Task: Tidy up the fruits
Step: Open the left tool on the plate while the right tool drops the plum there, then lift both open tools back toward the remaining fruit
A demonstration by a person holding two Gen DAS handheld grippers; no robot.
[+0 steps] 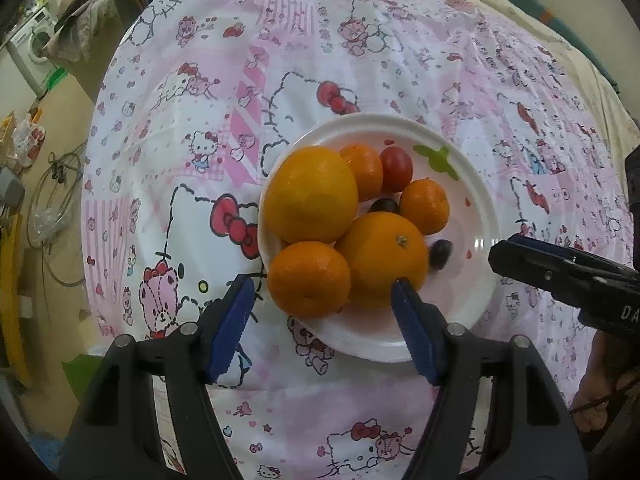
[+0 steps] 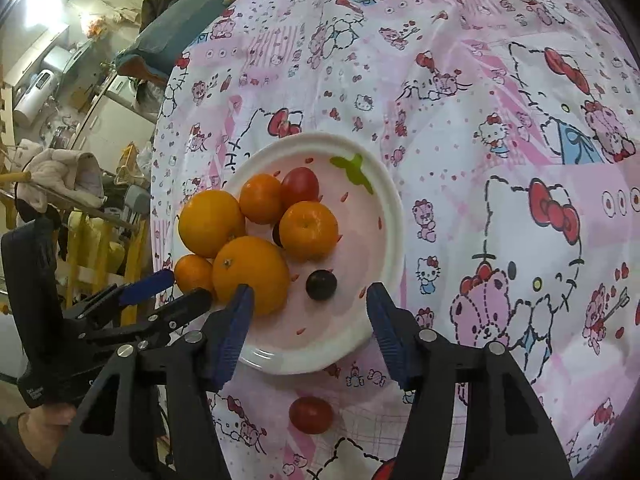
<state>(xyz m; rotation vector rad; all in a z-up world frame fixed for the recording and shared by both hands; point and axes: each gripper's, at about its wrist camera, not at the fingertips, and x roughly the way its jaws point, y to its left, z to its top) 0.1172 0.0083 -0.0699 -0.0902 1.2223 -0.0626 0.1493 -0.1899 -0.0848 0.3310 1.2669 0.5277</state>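
Both grippers hover spread and empty over a white plate (image 1: 478,216) on a counter draped in a pink cartoon-cat cloth (image 1: 200,128); left gripper (image 1: 322,330) brackets a small orange (image 1: 308,278); right gripper (image 2: 307,322) frames a dark grape (image 2: 321,285); oranges and a tomato (image 2: 301,185) crowd the plate; another tomato (image 2: 311,415) lies on the cloth beside the plate.

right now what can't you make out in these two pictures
- Second dark grape: mostly hidden between the oranges in both views.
- Loose tomato on the tablecloth: seen only from the right wrist; the left wrist view does not show it.
- Plate left rim: covered by oranges.
- Right gripper in the left wrist view: cut off by the edge.
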